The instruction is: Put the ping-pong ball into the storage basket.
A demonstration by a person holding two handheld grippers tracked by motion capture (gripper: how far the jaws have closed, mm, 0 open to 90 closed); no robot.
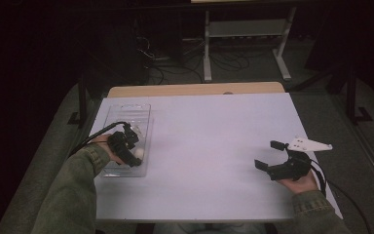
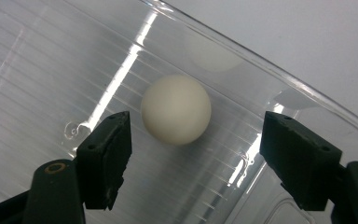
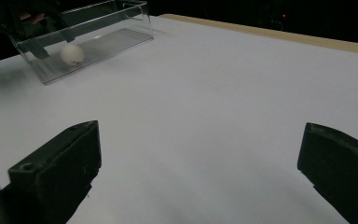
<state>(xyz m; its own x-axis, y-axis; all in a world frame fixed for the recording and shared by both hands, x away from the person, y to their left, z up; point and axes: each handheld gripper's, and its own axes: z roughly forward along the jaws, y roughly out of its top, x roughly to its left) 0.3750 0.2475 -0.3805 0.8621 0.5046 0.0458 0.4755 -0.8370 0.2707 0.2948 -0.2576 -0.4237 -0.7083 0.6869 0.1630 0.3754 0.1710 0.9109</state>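
Observation:
A white ball (image 1: 139, 152) (image 2: 176, 109) (image 3: 72, 54) lies on the floor of a clear plastic tray (image 1: 126, 113) (image 2: 51, 70) (image 3: 121, 25) at the table's left. My left gripper (image 1: 128, 146) (image 2: 196, 122) reaches down into the near end of the tray. Its jaws stand apart, and the ball rests just past the fingertips (image 2: 114, 135), touching neither one. My right gripper (image 1: 268, 154) (image 3: 200, 140) hovers low over the bare white tabletop at the right, jaws wide with nothing between them.
The white tabletop (image 1: 209, 141) stretches between the two hands, with a wooden strip (image 1: 195, 89) along its far edge. Beyond the table a white metal frame (image 1: 243, 34) and loose cables (image 1: 175, 68) lie on the dark floor.

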